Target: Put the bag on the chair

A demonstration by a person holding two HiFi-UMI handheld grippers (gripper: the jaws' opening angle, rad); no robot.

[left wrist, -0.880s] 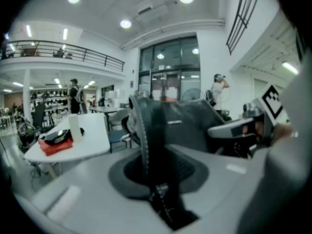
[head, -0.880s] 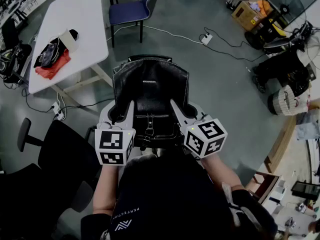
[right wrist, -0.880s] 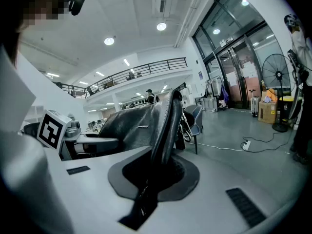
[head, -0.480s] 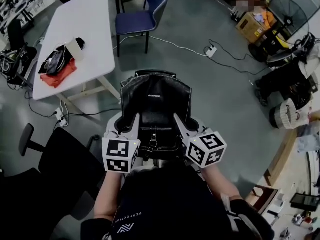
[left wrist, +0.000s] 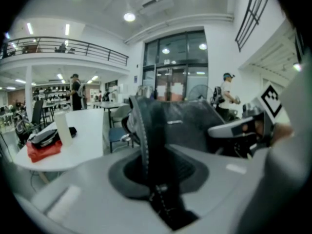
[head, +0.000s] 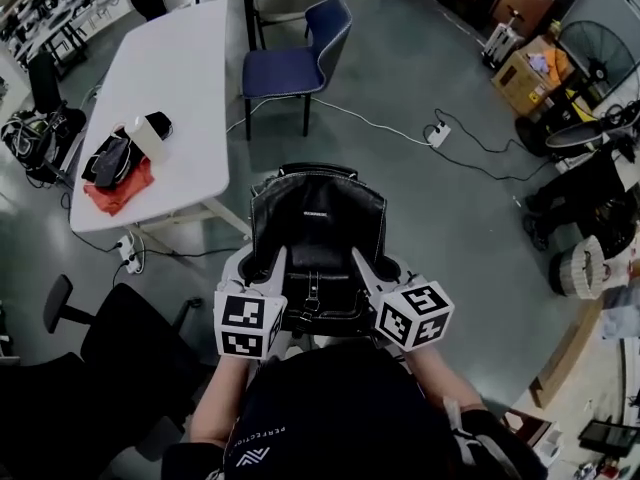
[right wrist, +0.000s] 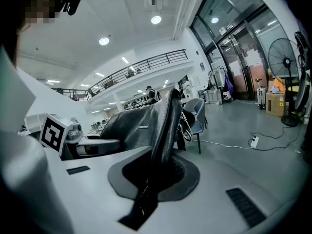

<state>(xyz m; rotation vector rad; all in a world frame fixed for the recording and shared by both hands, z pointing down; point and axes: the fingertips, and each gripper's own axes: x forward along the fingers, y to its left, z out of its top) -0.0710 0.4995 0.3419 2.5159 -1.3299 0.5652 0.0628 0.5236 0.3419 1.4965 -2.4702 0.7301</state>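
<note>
The bag [head: 318,218] is probably black leather, faintly glossy with stitched edges, the left hand-held gripper [head: 272,266] and right hand-held gripper [head: 365,266] at the bag's sides are smooth matt grey plastic, and the floor [head: 450,218] under the bag is smooth grey with a dull sheen.

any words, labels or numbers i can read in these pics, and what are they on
"PERFECTION": on the person's dark top, beside a small logo.
Too small to read: lettering on the small plate of the black bag.
Too blurred to read: print on the cardboard box.
No words: the marker cubes carry square patterns only.
</note>
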